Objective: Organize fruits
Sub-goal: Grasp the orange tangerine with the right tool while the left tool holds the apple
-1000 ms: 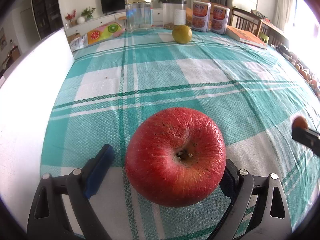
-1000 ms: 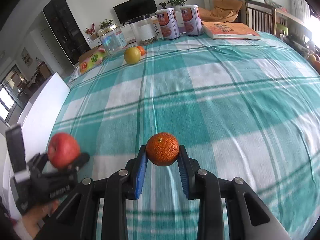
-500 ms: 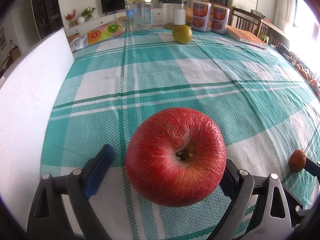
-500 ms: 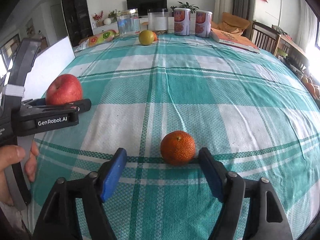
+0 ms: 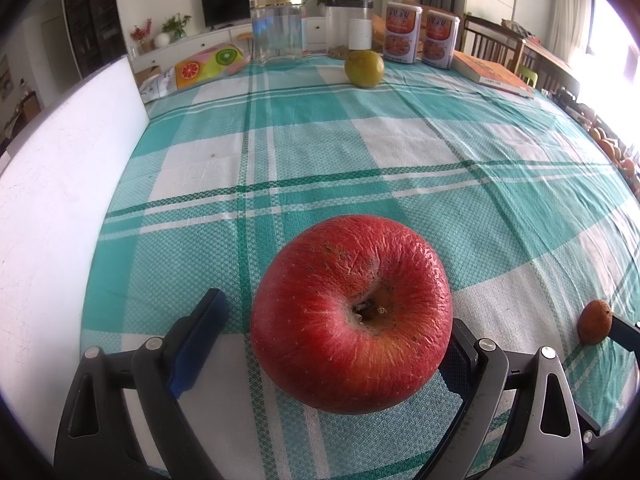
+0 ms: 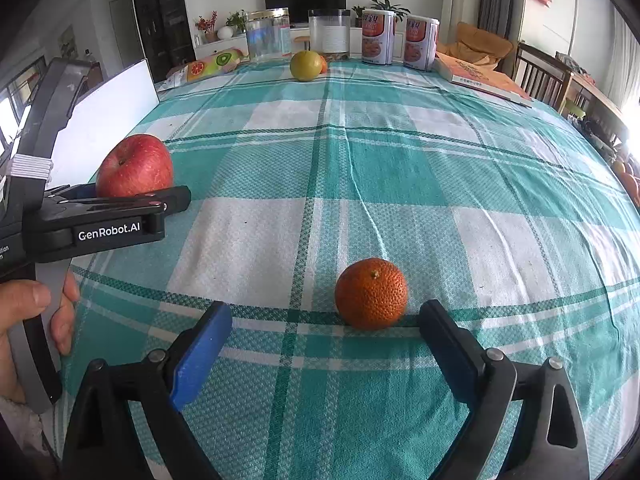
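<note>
red apple sits low in the frame between the spread fingers of the left gripper, possibly touching one pad. right gripper is released; the mandarin rests on the table lower centre.

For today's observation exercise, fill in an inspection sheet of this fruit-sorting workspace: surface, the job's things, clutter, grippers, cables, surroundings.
Surface: table under a teal and white checked tablecloth, lightly creased.
Job's things: red apple between the left fingers; orange mandarin resting on the cloth; yellow-green citrus at the far edge, with another orange fruit partly hidden behind it.
Clutter: two clear jars, two printed tins, orange book, fruit-print pouch.
Grippers: left gripper open, gap beside one pad; right gripper open, mandarin untouched.
Cables: nothing seen.
Surroundings: white board at the left edge, television, plants, wooden chairs.
</note>
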Tool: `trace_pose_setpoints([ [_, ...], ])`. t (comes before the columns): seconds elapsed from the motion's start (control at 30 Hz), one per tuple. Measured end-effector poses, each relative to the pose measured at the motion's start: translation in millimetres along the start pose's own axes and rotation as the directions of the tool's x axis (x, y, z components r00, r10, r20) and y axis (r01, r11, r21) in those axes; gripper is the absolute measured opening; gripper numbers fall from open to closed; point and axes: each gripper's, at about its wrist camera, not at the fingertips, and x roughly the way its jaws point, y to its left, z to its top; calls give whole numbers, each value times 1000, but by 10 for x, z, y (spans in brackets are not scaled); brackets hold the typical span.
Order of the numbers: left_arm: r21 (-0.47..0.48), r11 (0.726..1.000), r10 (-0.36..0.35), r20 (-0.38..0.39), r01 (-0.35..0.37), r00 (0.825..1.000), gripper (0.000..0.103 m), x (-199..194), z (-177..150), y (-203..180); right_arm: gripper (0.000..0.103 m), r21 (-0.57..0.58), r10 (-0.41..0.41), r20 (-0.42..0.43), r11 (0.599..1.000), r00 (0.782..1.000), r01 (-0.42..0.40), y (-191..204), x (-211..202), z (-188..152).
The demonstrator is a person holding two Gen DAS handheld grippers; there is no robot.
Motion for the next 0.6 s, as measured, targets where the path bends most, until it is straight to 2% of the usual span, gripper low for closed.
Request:
trace_pose_setpoints([
  [0.6,0,1000,-1,0,1,1000,96,-1,1,3,96,0,0,0,1000,1000,0,-4,1,0],
])
